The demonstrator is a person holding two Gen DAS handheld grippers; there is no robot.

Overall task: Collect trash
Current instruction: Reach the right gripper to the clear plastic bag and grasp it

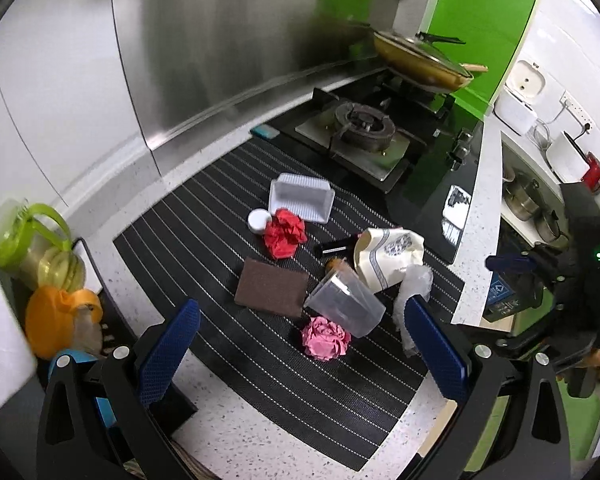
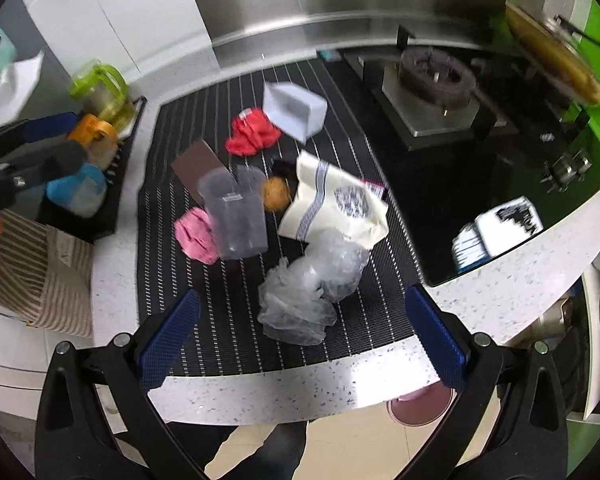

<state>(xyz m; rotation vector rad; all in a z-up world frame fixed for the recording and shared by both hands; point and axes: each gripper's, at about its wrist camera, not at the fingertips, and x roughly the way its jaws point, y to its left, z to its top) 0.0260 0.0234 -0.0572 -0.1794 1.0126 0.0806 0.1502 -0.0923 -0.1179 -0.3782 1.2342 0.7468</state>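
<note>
With both the left gripper [image 1: 302,350] and right gripper [image 2: 302,332] held released above the black striped mat [image 2: 236,320], the crumpled clear plastic wrap [image 2: 300,300] lying nearest is judged the next pickup.

A speckled white countertop [image 1: 236,436] carries a black striped mat [image 1: 204,232] beside a gas hob [image 1: 364,128]. Behind stand a steel backsplash [image 1: 220,40] and green wall [image 1: 480,20]. The floor [image 2: 360,448] is beige tile.
</note>
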